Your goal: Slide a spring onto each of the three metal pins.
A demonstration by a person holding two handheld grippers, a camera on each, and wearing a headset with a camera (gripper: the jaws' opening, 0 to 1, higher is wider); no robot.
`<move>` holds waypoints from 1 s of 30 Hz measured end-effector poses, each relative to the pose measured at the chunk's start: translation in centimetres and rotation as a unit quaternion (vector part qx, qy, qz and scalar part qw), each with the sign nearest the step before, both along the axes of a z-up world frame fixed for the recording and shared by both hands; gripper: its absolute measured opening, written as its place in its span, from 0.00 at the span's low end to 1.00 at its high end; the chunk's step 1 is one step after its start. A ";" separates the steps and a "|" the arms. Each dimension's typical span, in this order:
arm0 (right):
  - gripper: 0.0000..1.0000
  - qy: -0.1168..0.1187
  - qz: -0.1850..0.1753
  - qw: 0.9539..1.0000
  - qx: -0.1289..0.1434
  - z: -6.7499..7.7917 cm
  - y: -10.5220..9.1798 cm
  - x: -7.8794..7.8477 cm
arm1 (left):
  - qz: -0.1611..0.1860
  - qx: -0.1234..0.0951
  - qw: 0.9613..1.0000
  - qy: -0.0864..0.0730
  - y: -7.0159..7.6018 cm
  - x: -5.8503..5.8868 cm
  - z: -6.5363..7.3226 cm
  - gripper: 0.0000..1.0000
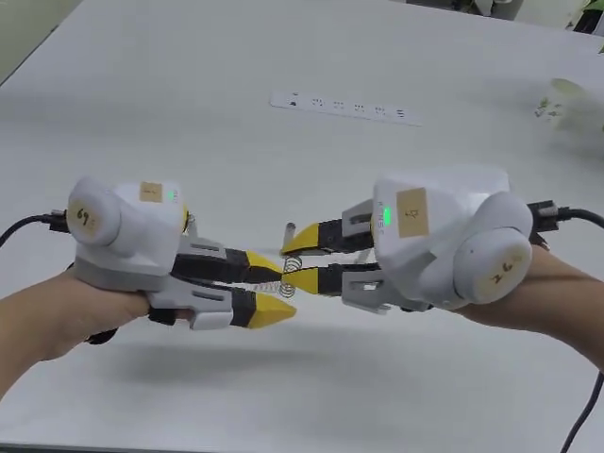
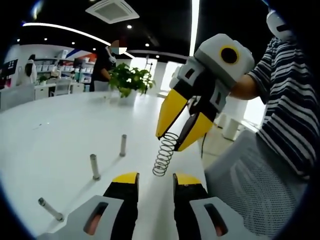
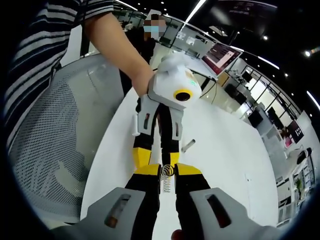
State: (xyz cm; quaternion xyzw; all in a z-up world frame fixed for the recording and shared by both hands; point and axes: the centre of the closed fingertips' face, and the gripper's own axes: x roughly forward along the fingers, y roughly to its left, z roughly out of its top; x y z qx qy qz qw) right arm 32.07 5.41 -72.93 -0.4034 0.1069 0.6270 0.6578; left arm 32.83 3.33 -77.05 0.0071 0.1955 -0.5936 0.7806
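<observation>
Two handheld grippers meet tip to tip at centre frame over a white table (image 1: 283,57). The right gripper (image 3: 167,171) pinches one spring (image 2: 164,156) by its upper end. The left gripper (image 2: 156,179) is narrowly parted and empty, just beneath the spring. Three metal pins (image 2: 94,166) stand at lower left. The writing on the tan stickers (image 1: 411,211) is unreadable.

A white power strip (image 1: 344,107) lies on the white table (image 1: 189,94), with a potted plant (image 2: 129,80) beyond.
</observation>
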 end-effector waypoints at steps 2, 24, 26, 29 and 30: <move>0.08 -0.001 -0.001 1.000 -0.002 -0.1 -0.1 0.1 | 0.004 0.003 1.000 0.003 0.4 0.0 -0.1 0.22; 0.08 -0.014 -0.022 1.000 -0.008 -0.4 -1.2 1.6 | 0.104 0.032 0.994 0.001 8.2 1.5 -0.4 0.66; 0.08 -0.015 -0.023 1.000 -0.009 -0.4 -1.3 1.7 | 0.109 0.033 0.993 -0.002 8.5 1.6 -0.3 0.68; 0.08 -0.016 -0.026 1.000 -0.007 -0.4 -1.4 1.7 | 0.121 0.032 0.992 -0.002 9.3 1.8 -0.2 0.71; 0.08 -0.016 -0.026 0.999 -0.007 -0.4 -1.5 1.7 | 0.124 0.034 0.992 -0.004 9.5 1.8 -0.2 0.72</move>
